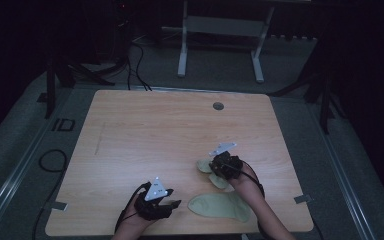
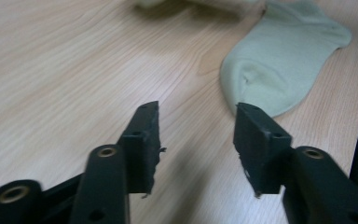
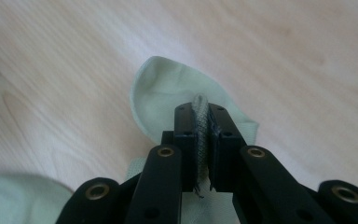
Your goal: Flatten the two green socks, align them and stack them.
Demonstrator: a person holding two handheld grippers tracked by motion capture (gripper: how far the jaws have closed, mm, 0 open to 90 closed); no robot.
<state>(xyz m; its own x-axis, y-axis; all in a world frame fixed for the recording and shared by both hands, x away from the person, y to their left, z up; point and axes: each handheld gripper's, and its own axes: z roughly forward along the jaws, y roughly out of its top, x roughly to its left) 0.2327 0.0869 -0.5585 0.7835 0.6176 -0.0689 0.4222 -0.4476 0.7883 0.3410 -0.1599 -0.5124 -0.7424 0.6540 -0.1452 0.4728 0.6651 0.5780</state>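
Note:
Two pale green socks lie on the wooden table (image 1: 155, 130). One sock (image 1: 219, 206) lies flat near the front edge; in the left gripper view this flat sock (image 2: 284, 60) is just ahead and to the right of the jaws. My left gripper (image 1: 174, 204) (image 2: 198, 112) is open and empty, low over bare wood left of it. My right gripper (image 1: 214, 168) (image 3: 204, 105) is shut on a fold of the second sock (image 1: 203, 165) (image 3: 168, 91), whose rounded end lies on the table beyond the jaws.
A round grommet hole (image 1: 218, 106) sits near the table's far edge. The table's right edge is close to my right hand. Cables (image 1: 50, 161) trail on the floor at left, and a white frame stand (image 1: 220, 35) is beyond the table.

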